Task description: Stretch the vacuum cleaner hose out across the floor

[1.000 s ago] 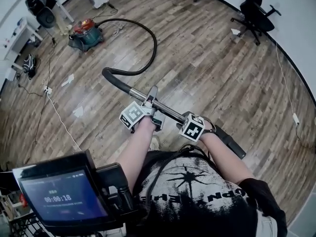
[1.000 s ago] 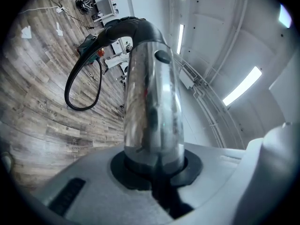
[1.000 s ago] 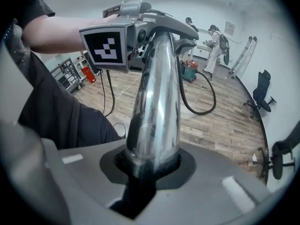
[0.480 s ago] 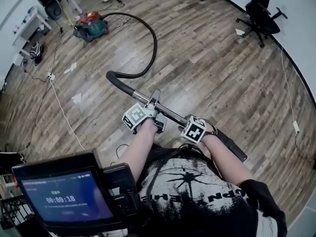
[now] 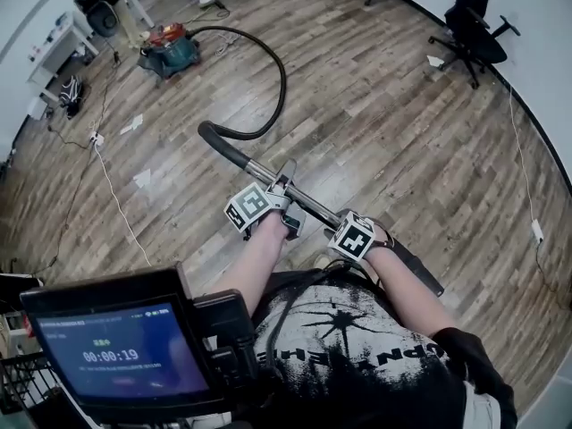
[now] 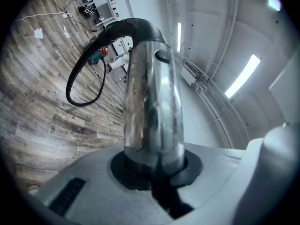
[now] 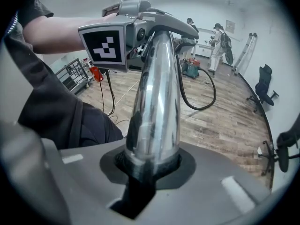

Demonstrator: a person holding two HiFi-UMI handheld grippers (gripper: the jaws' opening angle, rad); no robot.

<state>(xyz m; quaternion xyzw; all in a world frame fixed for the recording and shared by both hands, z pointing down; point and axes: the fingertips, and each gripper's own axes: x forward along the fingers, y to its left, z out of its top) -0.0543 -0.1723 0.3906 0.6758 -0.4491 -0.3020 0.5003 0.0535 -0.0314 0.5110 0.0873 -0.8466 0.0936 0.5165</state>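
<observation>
The black hose point(image 5: 278, 77) curves across the wood floor from the red and teal vacuum cleaner point(image 5: 168, 47) to a bent handle point(image 5: 217, 140). From the handle a chrome wand point(image 5: 308, 206) runs toward me. My left gripper point(image 5: 284, 206) is shut on the wand near its middle. My right gripper point(image 5: 357, 231) is shut on it lower down, just above the black end point(image 5: 416, 266). In the left gripper view the wand point(image 6: 152, 111) rises from the left gripper point(image 6: 154, 165), with the hose point(image 6: 79, 78) looped beyond. In the right gripper view the wand point(image 7: 154, 111) rises from the right gripper point(image 7: 150, 168) to the left gripper's marker cube point(image 7: 105, 46).
Office chairs point(image 5: 474, 25) stand at the far right wall. A white cable point(image 5: 112, 195) and paper scraps lie on the floor at left, by tables point(image 5: 54, 52). People point(image 7: 218, 46) stand behind the cleaner. A timer screen point(image 5: 116, 351) sits low at left.
Both grippers and the wand have drawn a little further from the vacuum cleaner, mostly in the first half second. Both grips stay the same.
</observation>
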